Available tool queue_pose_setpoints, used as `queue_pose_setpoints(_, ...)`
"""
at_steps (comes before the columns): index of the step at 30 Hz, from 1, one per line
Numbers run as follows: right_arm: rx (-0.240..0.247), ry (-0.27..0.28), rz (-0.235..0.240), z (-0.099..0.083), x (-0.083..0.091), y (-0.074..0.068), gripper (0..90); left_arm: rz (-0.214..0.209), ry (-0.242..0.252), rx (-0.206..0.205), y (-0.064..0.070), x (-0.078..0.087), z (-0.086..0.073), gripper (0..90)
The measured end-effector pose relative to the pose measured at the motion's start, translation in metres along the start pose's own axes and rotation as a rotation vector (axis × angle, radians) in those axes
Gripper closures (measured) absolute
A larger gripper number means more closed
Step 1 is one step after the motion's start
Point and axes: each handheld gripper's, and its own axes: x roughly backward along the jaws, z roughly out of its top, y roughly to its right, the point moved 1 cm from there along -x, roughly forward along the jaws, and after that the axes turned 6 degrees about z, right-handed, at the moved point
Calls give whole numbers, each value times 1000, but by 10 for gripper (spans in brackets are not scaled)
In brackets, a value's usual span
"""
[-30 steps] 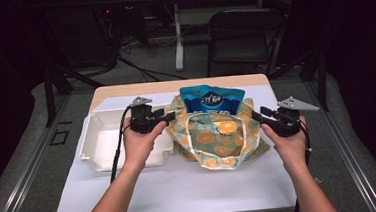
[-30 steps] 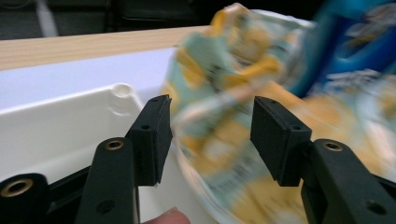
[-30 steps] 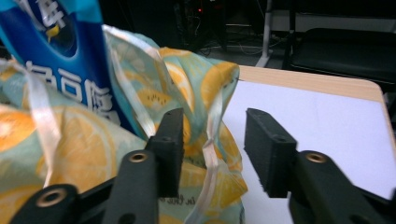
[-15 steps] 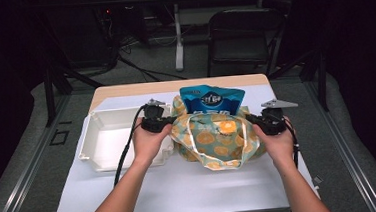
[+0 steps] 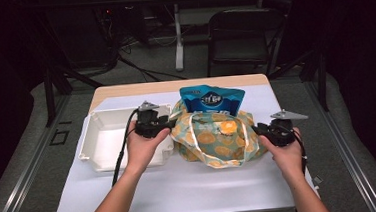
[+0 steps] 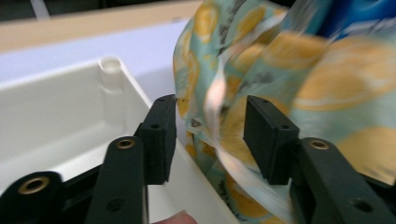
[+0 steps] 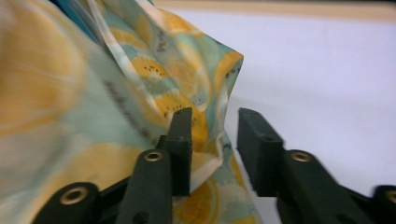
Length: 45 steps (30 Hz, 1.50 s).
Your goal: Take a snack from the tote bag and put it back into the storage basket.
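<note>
While both jaws stand apart, your left gripper [image 5: 169, 121] brackets the bag [image 5: 218, 140] at nine o'clock. Your right gripper [image 5: 259, 131] brackets its three o'clock edge, likely to spread it.

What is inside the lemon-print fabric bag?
A blue snack pouch sticks up out of the lemon-print fabric bag; its lower part is covered by the fabric, as is anything else inside.

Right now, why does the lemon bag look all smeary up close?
In the left gripper view the lemon-print fabric bag smears at upper right; in the right gripper view it blurs at left, though the black jaws stay sharp. In the high view the bag looks clear, the room behind dark.
</note>
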Motion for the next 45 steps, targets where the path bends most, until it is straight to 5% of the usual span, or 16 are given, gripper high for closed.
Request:
queue_pose_setpoints(2,7,23,-2,2,8,-1,612,1,50,-3,2,14,3,510)
queue_pose_setpoints(5,13,133,15,7,37,-12,538,4,128,-10,9,37,7,489)
queue_pose_setpoints(10,30,210,70,13,54,-30,472,-42,172,-29,23,51,10,476)
queue_pose_setpoints(14,72,184,129,15,48,-48,369,-129,146,-81,46,46,6,425)
queue_pose_setpoints(17,93,160,175,13,38,-56,337,-145,106,-127,57,37,2,353)
queue_pose_setpoints(18,103,144,189,12,36,-58,360,-152,93,-138,59,34,1,344)
queue_pose_setpoints(19,105,134,225,8,33,-61,492,-133,88,-135,60,31,-2,439)
queue_pose_setpoints(21,113,126,235,6,32,-63,535,-139,86,-131,59,31,-2,497)
queue_pose_setpoints(24,138,101,221,0,31,-67,775,-119,63,-140,56,30,-5,724)
queue_pose_setpoints(28,180,112,181,-5,33,-72,900,-116,56,-156,55,31,-11,900)
queue_pose_setpoints(33,206,151,172,-6,41,-79,900,-122,54,-179,59,33,-19,900)
queue_pose_setpoints(34,227,159,173,-7,45,-82,900,-121,74,-154,59,37,-21,900)
queue_pose_setpoints(37,239,169,166,-8,48,-83,900,-112,126,-112,57,42,-19,777)
queue_pose_setpoints(39,232,182,167,-9,49,-83,900,-92,148,-97,57,44,-16,581)
queue_pose_setpoints(43,231,190,191,-10,48,-87,900,-50,59,-129,66,28,-7,251)
queue_pose_setpoints(45,235,194,193,-11,48,-88,900,-46,55,-136,67,25,-7,253)
